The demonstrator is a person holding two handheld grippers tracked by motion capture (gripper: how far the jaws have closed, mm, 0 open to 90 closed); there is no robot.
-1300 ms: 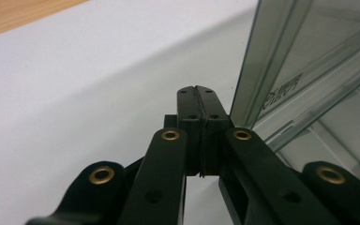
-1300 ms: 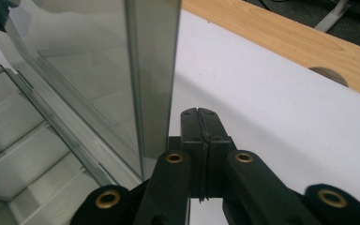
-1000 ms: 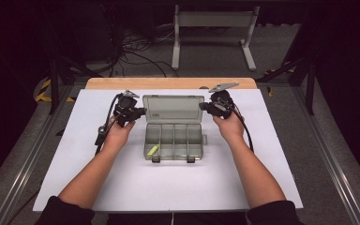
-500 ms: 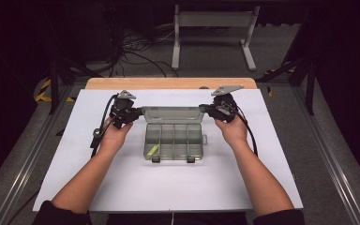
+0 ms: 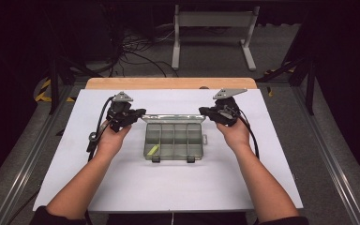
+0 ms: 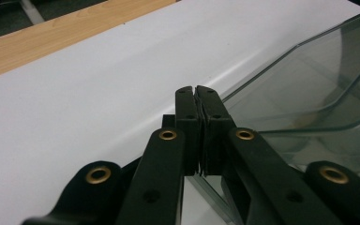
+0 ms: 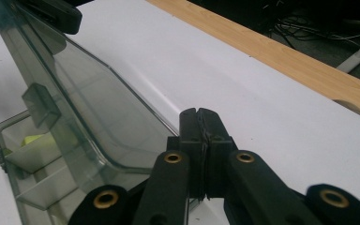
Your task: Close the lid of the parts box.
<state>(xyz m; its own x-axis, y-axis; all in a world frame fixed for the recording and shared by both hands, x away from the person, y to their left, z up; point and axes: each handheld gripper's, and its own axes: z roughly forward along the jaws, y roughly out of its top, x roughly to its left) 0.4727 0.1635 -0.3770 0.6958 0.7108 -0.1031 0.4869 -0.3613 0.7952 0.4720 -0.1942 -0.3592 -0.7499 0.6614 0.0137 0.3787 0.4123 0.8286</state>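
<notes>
Box (image 5: 174, 139) sits mid desk (image 5: 136, 187), lid (image 5: 172, 116) raised upright at far edge. My left gripper (image 5: 140, 113) clamped on lid's left corner, jaws pressed together on thin clear edge. My right gripper (image 5: 204, 111) clamped on lid's right corner, same way. Yellow-green piece (image 5: 153, 150) lies in near-left compartment. Both hands hold level, at two ends of lid.

Lid (image 6: 309, 89) runs off the frame's right edge here; that yellow bit (image 5: 153, 149) in the box (image 5: 174, 140) is too small to tell.
</notes>
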